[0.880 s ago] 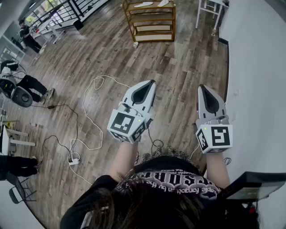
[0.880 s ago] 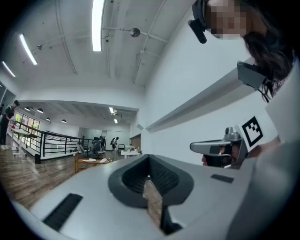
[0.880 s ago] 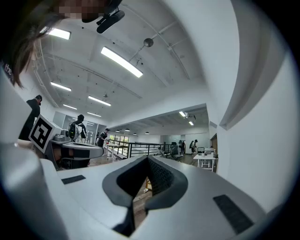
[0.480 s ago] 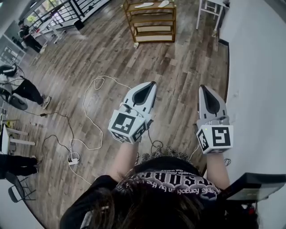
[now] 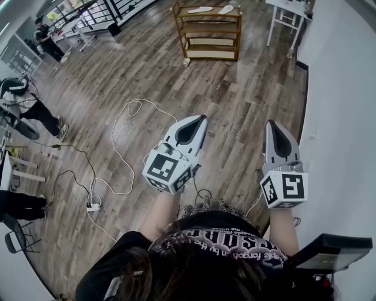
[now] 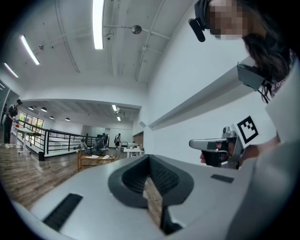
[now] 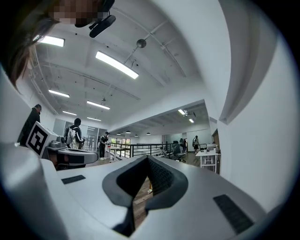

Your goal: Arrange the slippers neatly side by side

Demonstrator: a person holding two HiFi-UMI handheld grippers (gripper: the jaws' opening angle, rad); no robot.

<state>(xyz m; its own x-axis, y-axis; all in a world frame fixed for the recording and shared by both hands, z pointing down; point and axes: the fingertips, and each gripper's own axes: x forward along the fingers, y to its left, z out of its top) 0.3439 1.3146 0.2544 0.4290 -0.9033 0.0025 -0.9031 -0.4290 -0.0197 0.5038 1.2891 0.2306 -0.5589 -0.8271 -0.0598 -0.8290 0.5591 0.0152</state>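
Two pale slippers [image 5: 200, 9] [image 5: 227, 9] lie apart on the top board of a wooden shelf [image 5: 209, 33] far across the room; in the left gripper view the shelf [image 6: 96, 161] is small and distant. My left gripper [image 5: 202, 118] [image 6: 149, 160] is held level in mid-air over the floor, shut and empty. My right gripper [image 5: 270, 124] [image 7: 148, 159] is level beside it near the wall, shut and empty too. Each gripper shows in the other's view: the right gripper [image 6: 192, 143] and the left gripper [image 7: 70, 155]. Both are far from the slippers.
A white cable [image 5: 126, 113] loops over the wood floor to a power strip [image 5: 94, 207]. A white wall [image 5: 346, 111] runs along the right. A white table [image 5: 288, 16] stands by the shelf. People [image 5: 26, 109] are at the far left, with railings behind.
The head view has shifted, so the shelf sits a little lower and further right. Both grippers keep their level pose and stay shut. A person at the left has moved.
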